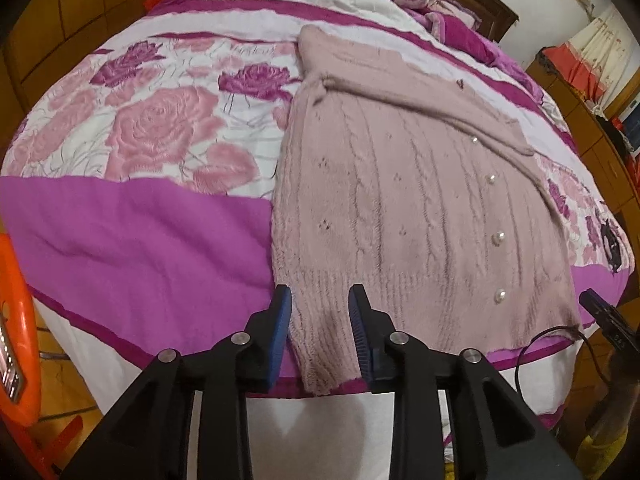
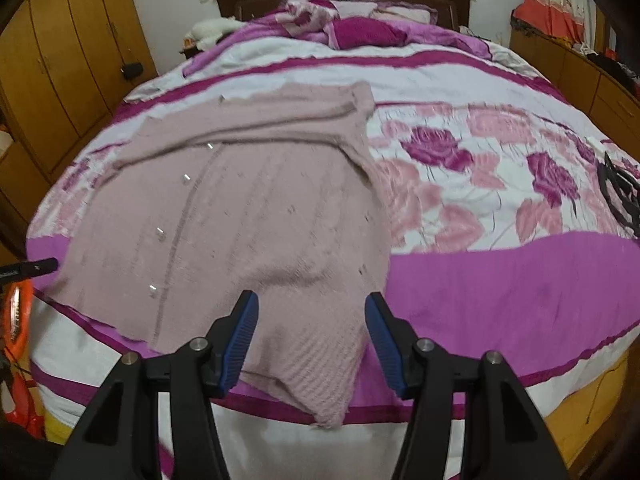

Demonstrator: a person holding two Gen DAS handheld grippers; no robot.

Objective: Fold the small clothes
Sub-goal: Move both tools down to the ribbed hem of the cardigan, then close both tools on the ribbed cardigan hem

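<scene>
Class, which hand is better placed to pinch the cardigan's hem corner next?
Probably right: the right tongs stand wide open astride the cardigan's overhanging corner; the left tongs gape less, at its edge.

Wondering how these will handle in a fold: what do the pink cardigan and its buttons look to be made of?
The cardigan looks like soft fuzzy knit yarn, likely wool or acrylic: cable ribs and a hazy nap. Its buttons look pearl-like, glossy white and round; probably plastic, though that is unclear.
</scene>
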